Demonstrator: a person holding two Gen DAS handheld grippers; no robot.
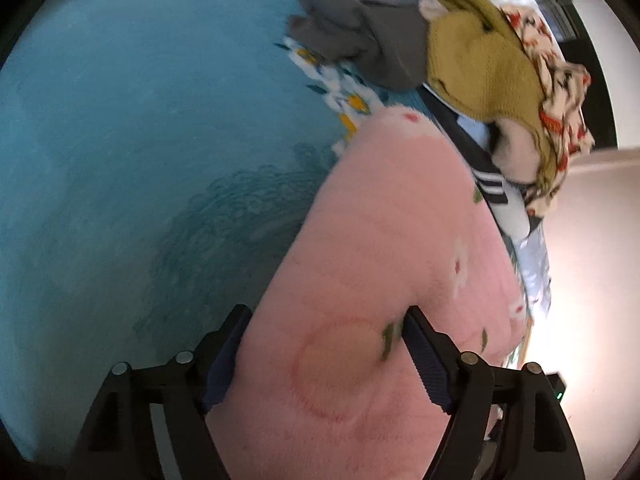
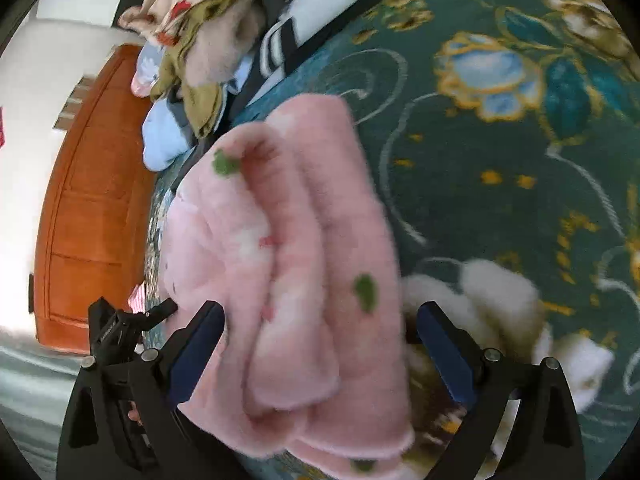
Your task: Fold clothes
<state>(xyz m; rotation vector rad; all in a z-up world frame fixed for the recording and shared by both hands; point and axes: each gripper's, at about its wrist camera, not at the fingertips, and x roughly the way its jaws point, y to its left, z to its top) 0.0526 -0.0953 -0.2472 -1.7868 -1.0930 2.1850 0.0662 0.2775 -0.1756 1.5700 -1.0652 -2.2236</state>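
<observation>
left gripper (image 1: pixel 326 354): fingers spread wide, pink fleece garment (image 1: pixel 384 264) lying between them, not pinched | right gripper (image 2: pixel 320 352): fingers parted around the garment's folded, bunched end (image 2: pixel 304 264), grip unclear | garment: near the bed (image 2: pixel 500 168) edge | clothes pile (image 1: pixel 460 52): heaped at the same edge beyond it | teal cover (image 1: pixel 140 140): bare on the other side

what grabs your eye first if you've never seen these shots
The fluffy pink garment fills the middle of both views, bunched between the fingers of the right gripper and lying between those of the left gripper. Behind it sits a jumbled pile of clothes on the teal floral bedspread.
</observation>
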